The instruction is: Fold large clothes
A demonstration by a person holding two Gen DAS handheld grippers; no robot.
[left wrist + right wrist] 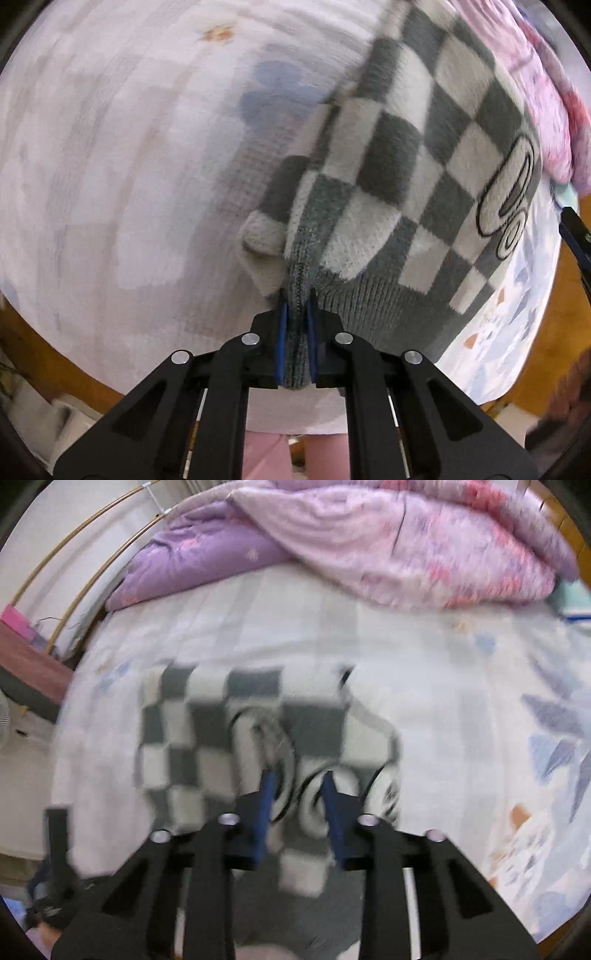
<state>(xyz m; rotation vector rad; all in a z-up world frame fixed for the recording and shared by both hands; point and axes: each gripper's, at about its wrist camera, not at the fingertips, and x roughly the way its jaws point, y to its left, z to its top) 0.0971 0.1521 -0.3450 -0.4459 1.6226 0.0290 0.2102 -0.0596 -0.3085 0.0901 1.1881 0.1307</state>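
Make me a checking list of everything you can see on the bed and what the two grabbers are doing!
Surface: bed sheet, pale, with faint coloured prints.
Job's things: checkered sweater, grey and white, lying on the sheet, one ribbed edge lifted.
Clutter: purple quilt and pink quilt heaped at the far end.
Grippers: left gripper has its jaws shut on the sweater's ribbed edge; right gripper hangs over the sweater, jaws apart, picture too blurred to tell whether they pinch cloth.
Cables: nothing seen.
Surroundings: wooden bed frame; curved golden rail by the wall.
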